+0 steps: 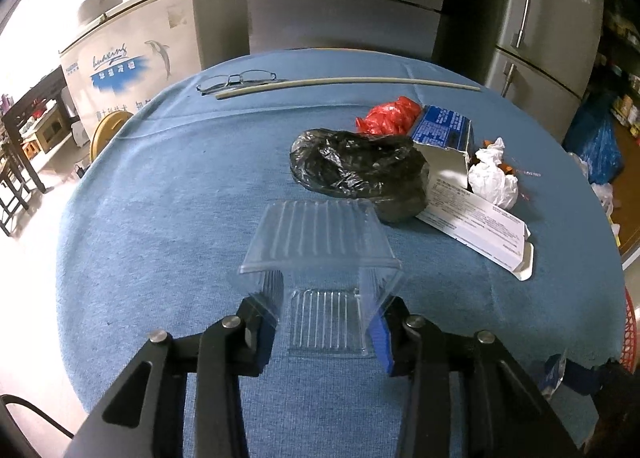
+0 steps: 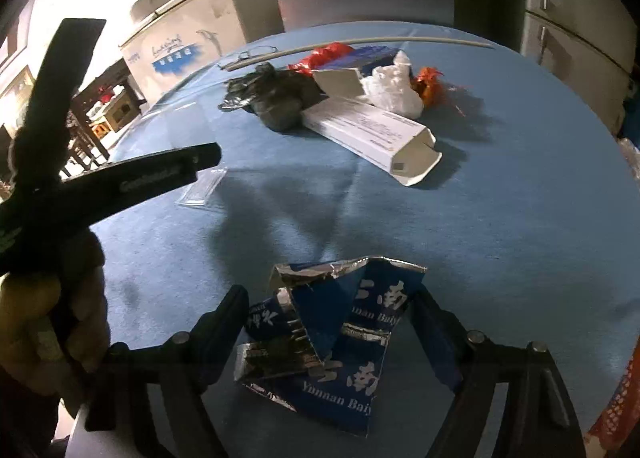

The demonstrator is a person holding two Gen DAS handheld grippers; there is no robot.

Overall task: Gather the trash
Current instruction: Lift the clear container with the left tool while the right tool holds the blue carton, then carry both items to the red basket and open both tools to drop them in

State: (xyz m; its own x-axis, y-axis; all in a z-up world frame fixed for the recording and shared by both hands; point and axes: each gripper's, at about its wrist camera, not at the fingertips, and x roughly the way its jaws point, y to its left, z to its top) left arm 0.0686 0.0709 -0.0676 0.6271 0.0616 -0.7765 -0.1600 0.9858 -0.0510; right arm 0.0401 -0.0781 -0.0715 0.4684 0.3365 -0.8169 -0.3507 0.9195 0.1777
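In the left wrist view my left gripper (image 1: pixel 326 328) is shut on a clear plastic clamshell box (image 1: pixel 320 242), its pads pressing both side walls; the box hangs open above the blue tablecloth (image 1: pixel 160 198). In the right wrist view my right gripper (image 2: pixel 332 334) holds a crumpled blue toothpaste box (image 2: pixel 344 338) between its fingers, just above the cloth. Further back lie a black plastic bag (image 1: pixel 356 170), a red bag (image 1: pixel 388 116), a white carton (image 1: pixel 480 230), a blue carton (image 1: pixel 442 130) and crumpled white tissue (image 1: pixel 494 178). The same pile shows in the right wrist view (image 2: pixel 360 106).
Glasses (image 1: pixel 240 80) and a long white stick (image 1: pixel 348 82) lie at the table's far edge. Grey refrigerators (image 1: pixel 540 30) and a white chest freezer (image 1: pixel 132 42) stand behind. The left gripper's body (image 2: pixel 100 178) crosses the right wrist view at left. A red basket rim (image 1: pixel 632 334) shows at right.
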